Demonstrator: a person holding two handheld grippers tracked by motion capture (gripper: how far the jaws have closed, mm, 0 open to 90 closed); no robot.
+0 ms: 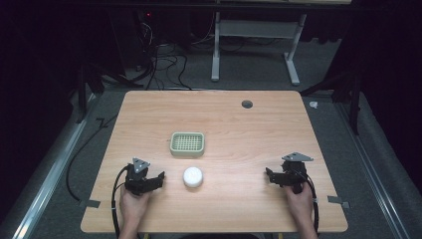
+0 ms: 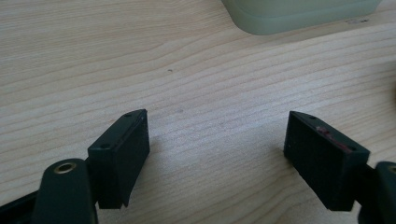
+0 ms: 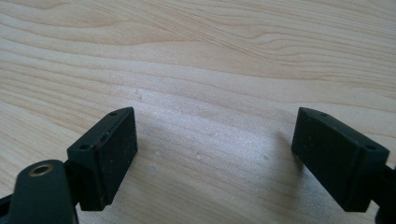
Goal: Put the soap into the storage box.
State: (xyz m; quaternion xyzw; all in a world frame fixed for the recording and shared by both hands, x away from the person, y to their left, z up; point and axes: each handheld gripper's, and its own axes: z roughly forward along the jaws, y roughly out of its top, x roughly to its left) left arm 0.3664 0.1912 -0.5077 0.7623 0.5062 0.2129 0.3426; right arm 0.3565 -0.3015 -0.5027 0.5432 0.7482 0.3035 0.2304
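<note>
1. Nearest the lower edge of the high view, a person's two hands come in from below, each holding a black two-jaw gripper low over the pale wood-grain surface (image 1: 239, 124).
2. The left gripper (image 1: 158, 179) sits toward the near left part of the surface, with a grey three-cornered plate on top and a black cable trailing back past the wrist. In the left gripper view (image 2: 217, 140) its jaws stand wide apart with nothing but bare wood between them.
3. The right gripper (image 1: 269, 174) sits toward the near right part, well apart from the left one, and points inward. In the right gripper view (image 3: 215, 140) its jaws are likewise spread wide, with bare wood grain between them.
4. Between the two grippers, closer to the left one, a small round white puck-shaped object (image 1: 193, 177) lies on the surface, near the left gripper's jaws but not touching them.
5. Just beyond the white object, a pale green rectangular plastic tray with a gridded insert (image 1: 187, 144) sits flat near the middle of the surface. Its near wall shows at the top edge of the left gripper view (image 2: 299, 16).
6. Farther off, a small dark round grommet (image 1: 247, 104) is set into the surface near its far edge.
7. Beyond the surface, a grey carpeted floor (image 1: 249, 74) carries loose black cables and the white legs of another table.
</note>
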